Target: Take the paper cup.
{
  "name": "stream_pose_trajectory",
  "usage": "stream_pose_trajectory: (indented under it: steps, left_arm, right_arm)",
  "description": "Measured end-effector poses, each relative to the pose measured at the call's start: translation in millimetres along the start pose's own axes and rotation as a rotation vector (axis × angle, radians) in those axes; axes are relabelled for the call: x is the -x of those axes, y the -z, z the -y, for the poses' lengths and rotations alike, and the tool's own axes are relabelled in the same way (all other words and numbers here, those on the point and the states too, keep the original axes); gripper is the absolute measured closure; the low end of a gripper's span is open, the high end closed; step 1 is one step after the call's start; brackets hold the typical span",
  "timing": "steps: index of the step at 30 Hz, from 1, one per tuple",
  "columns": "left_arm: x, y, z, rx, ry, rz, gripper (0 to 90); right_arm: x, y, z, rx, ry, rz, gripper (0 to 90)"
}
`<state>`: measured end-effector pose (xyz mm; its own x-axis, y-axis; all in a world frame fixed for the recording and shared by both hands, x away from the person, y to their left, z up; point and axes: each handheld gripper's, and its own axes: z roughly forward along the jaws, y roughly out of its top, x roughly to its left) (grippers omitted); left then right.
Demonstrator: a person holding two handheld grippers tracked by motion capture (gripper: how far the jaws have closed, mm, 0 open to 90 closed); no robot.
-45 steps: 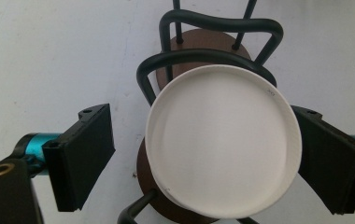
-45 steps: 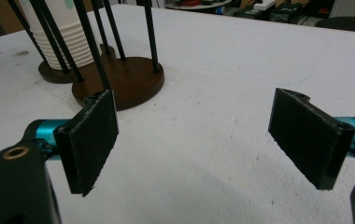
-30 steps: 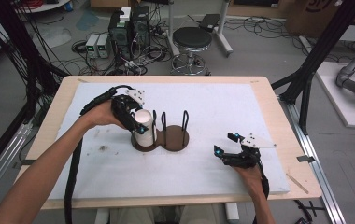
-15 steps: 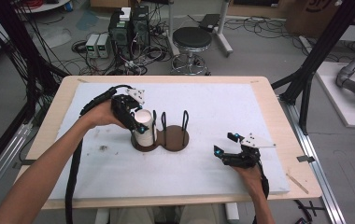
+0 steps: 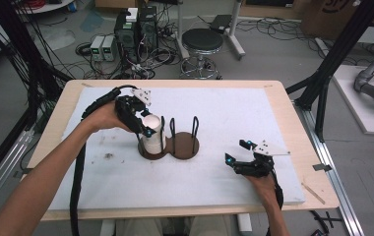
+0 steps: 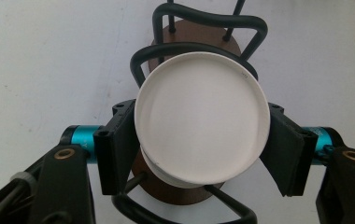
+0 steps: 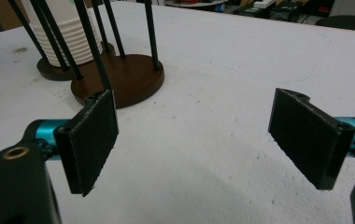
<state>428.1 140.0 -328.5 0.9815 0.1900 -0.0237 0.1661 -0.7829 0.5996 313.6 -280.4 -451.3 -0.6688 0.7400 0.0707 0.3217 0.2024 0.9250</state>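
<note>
A brown double-base cup holder (image 5: pixel 184 148) with black wire loops stands mid-table. Its left slot holds a stack of white cups (image 7: pixel 68 37). My left gripper (image 5: pixel 146 126) reaches over that slot from the left. Its jaws have just been closing, and both pads now press the rim of the top white cup (image 6: pixel 201 116), which sits slightly askew on the stack below. In the left gripper view the holder (image 6: pixel 199 30) lies beneath. My right gripper (image 5: pixel 235 151) rests low on the white mat at the front right, open and empty (image 7: pixel 194 135), facing the holder (image 7: pixel 124 79).
A white mat (image 5: pixel 234 108) covers the wooden table. The holder's right slot (image 5: pixel 190 145) has no cups. Beyond the far edge are a stool (image 5: pixel 202 42), computer boxes (image 5: pixel 136 24) and cables on the floor. Black frame posts (image 5: pixel 332 64) flank the table.
The left gripper has stayed over the left slot with the white cup between its jaws, shifting only slightly. The right gripper has not moved.
</note>
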Motion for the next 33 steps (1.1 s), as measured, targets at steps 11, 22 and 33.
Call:
stream_pose_trajectory:
  steps: [11,22,33]
  left_arm:
    - [-1.1,19.5,0.6,0.024,0.011,-0.025,35.6]
    - [0.7,52.5,-21.4,0.06,-0.005,-0.052,35.9]
    - [3.4,79.9,-38.4,0.083,-0.018,-0.082,36.1]
  right_arm:
    - [-0.2,-0.4,-0.1,-0.003,0.003,0.0,16.3]
    - [-0.8,-0.3,-0.1,-0.002,0.01,0.005,16.3]
    - [-0.7,-0.3,0.0,0.002,0.012,0.006,16.3]
